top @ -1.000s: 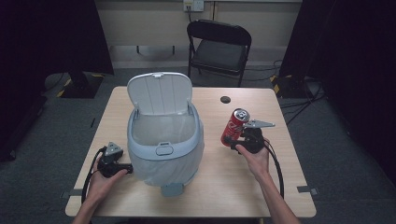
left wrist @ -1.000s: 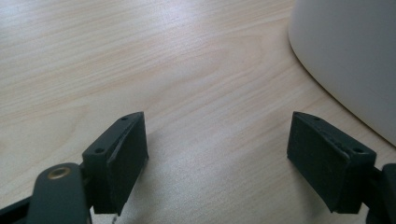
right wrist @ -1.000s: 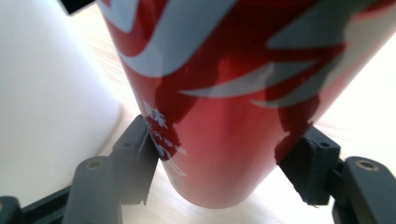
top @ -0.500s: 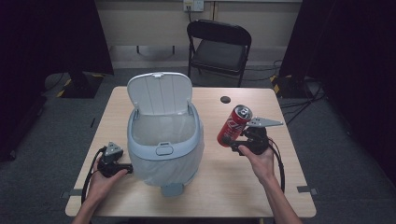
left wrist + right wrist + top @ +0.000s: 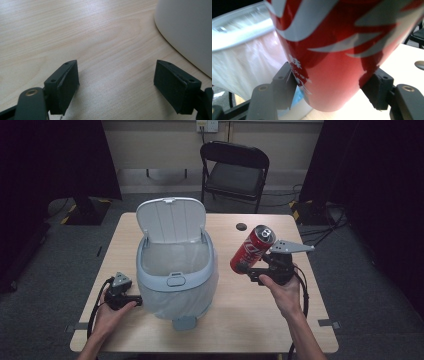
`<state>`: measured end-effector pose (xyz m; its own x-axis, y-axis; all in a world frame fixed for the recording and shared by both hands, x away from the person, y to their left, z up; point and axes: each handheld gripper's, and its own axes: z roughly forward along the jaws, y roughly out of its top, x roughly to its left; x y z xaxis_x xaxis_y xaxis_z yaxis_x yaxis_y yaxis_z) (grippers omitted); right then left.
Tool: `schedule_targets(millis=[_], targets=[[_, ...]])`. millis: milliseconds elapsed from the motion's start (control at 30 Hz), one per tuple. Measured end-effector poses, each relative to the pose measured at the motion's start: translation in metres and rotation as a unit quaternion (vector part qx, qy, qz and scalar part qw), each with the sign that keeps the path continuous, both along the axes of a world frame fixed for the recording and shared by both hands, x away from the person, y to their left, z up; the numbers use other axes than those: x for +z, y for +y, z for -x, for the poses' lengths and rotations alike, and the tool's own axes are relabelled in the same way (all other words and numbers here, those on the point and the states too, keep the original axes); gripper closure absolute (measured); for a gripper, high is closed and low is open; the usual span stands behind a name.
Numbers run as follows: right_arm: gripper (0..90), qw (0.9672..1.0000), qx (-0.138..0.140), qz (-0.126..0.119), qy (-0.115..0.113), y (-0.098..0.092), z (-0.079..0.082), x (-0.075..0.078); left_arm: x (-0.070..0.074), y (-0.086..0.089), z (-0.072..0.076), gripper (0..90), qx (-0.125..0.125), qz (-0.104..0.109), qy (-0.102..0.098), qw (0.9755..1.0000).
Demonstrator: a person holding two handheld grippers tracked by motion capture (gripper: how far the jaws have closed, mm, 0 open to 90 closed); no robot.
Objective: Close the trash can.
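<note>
Light wooden counter [image 5: 235, 320] bearing a pale lidded bin [image 5: 175, 280], just right of the resting left claw [image 5: 131, 299], and a small dark disc [image 5: 241, 226] beyond the right claw [image 5: 248, 268].

My right gripper view cuts off the top of the red can [image 5: 332, 50] I hold. The bin [image 5: 187, 32] runs past my left gripper view's edge. The small dark disc [image 5: 242, 226] on the table [image 5: 250, 320] is too small to identify.
</note>
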<state>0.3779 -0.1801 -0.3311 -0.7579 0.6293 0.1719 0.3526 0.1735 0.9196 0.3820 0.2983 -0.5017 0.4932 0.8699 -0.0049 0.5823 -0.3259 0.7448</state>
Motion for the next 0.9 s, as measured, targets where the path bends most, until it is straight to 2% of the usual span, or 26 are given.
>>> schedule_targets(millis=[367, 600, 633, 733, 900], targets=[[34.4, 0.9989, 0.016, -0.024, -0.037, 0.001, 0.005, 0.040, 0.000, 0.000, 0.000, 19.7, 0.002, 0.000, 0.000, 1.0000], [34.5, 0.9963, 0.034, -0.042, -0.067, 0.009, 0.006, 0.073, 0.000, 0.000, 0.000, 19.7, 0.001, 0.000, 0.000, 1.0000], [34.5, 0.9963, 0.034, -0.042, -0.067, 0.009, 0.006, 0.073, 0.000, 0.000, 0.000, 19.7, 0.001, 0.000, 0.000, 1.0000], [34.7, 0.9939, 0.054, -0.052, -0.082, 0.021, 0.008, 0.086, 0.000, 0.000, 0.000, 19.7, 0.001, 0.000, 0.000, 1.0000], [34.7, 0.9876, 0.088, -0.086, -0.098, 0.035, 0.009, 0.102, 0.000, 0.000, 0.000, 19.7, 0.001, 0.000, -0.001, 1.0000]])
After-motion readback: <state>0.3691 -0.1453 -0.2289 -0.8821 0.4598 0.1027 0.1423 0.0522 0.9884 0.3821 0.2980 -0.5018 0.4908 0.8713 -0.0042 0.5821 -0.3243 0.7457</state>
